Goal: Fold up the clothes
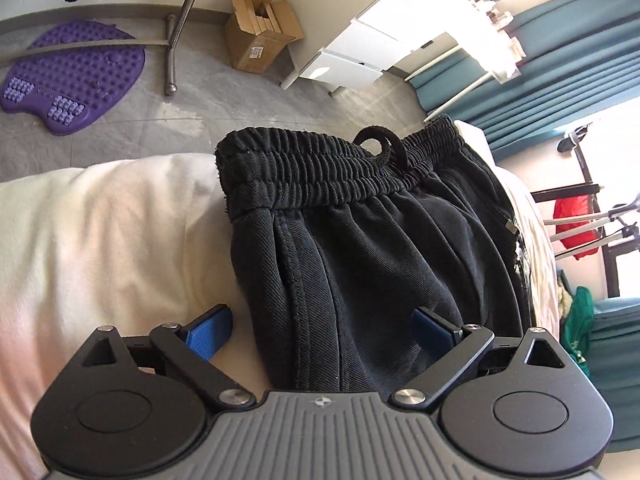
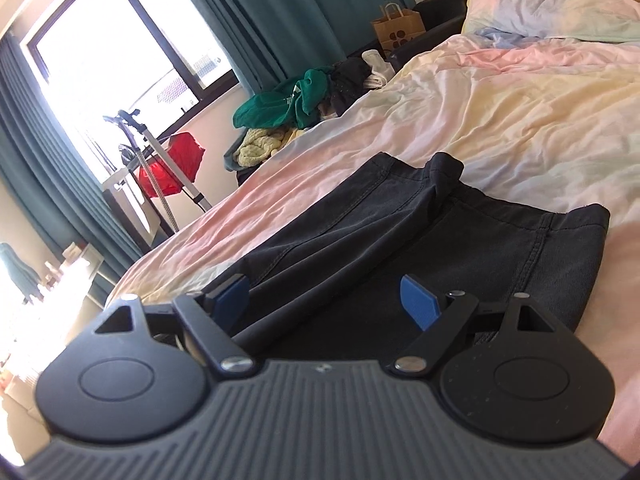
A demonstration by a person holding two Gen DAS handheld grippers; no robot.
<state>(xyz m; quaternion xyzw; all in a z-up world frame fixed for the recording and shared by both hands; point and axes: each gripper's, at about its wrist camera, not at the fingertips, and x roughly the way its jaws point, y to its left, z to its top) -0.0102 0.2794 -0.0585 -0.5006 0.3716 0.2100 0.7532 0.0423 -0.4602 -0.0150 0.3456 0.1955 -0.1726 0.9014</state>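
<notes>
A pair of dark shorts (image 1: 360, 248) lies flat on a bed, on a pale sheet (image 2: 500, 120) washed with pink and yellow. In the left wrist view the gathered elastic waistband (image 1: 332, 164) with its drawstring loop (image 1: 374, 142) sits at the far end, close to the bed's edge; in the right wrist view the two hemmed leg openings (image 2: 520, 216) lie at the far end. The left gripper (image 1: 322, 330) hangs just above the fabric with its blue fingers (image 1: 210, 330) spread wide, one over the sheet and one over the cloth, gripping nothing. The right gripper (image 2: 326, 304) is likewise wide open over the shorts, holding nothing. The garment looks laid out but not yet folded, so the step in hand seems to be choosing where to grasp. The next move likely calls for each gripper to lower, pinch an edge through both layers, and carry it over evenly. Beyond the bed, a purple mat (image 1: 68, 80) and a cardboard box (image 1: 260, 28) sit on the floor; teal curtains (image 2: 280, 20) hang by the window, near a heap of clothes (image 2: 296, 108).
</notes>
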